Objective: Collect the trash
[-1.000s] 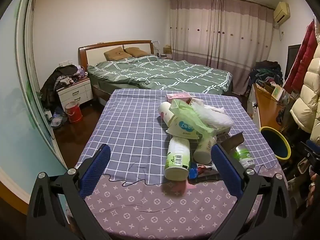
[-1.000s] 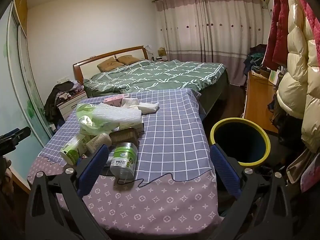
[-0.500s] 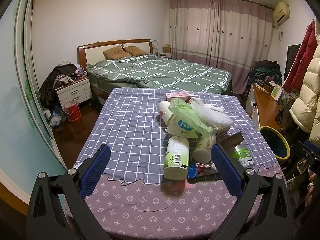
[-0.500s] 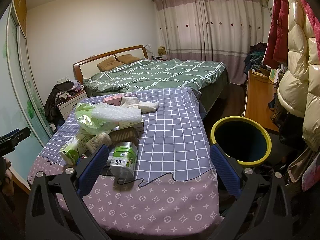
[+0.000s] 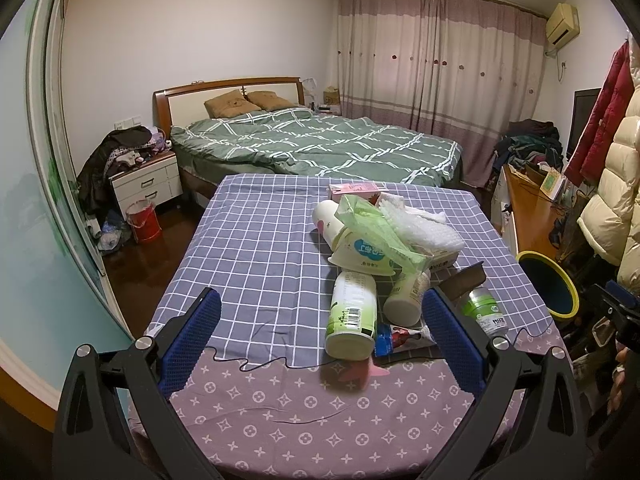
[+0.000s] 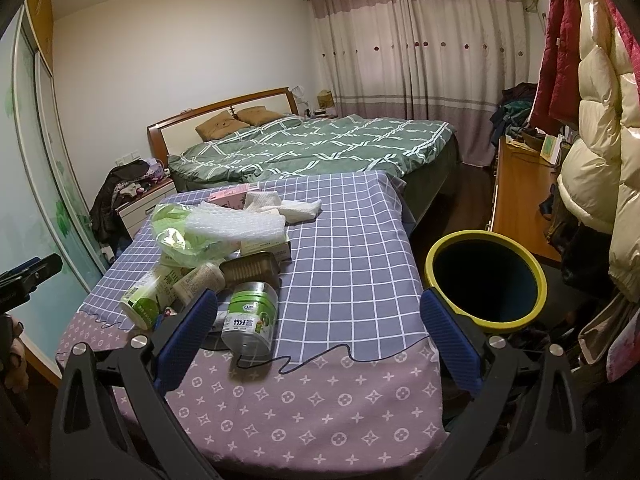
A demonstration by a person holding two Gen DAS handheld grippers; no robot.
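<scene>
A heap of trash lies on the cloth-covered table (image 5: 256, 240): a white-green bottle (image 5: 351, 316), a smaller cream bottle (image 5: 407, 296), a paper bowl (image 5: 362, 254), a green plastic bag (image 5: 372, 224), bubble wrap (image 5: 424, 232), a pink carton (image 5: 354, 190) and a clear jar (image 6: 251, 314). A yellow-rimmed dark bin (image 6: 486, 276) stands right of the table. My left gripper (image 5: 320, 328) is open and empty, held before the heap. My right gripper (image 6: 318, 324) is open and empty above the table's near edge, the jar by its left finger.
A bed with a green quilt (image 5: 320, 144) stands beyond the table. A nightstand (image 5: 146, 184) and a red bucket (image 5: 143, 222) are at the left. A wooden desk (image 6: 520, 200) and hanging coats (image 6: 600, 120) line the right wall.
Both grippers stay open. The views have shifted only slightly; the left one drew back a little. Nothing on the table has moved.
</scene>
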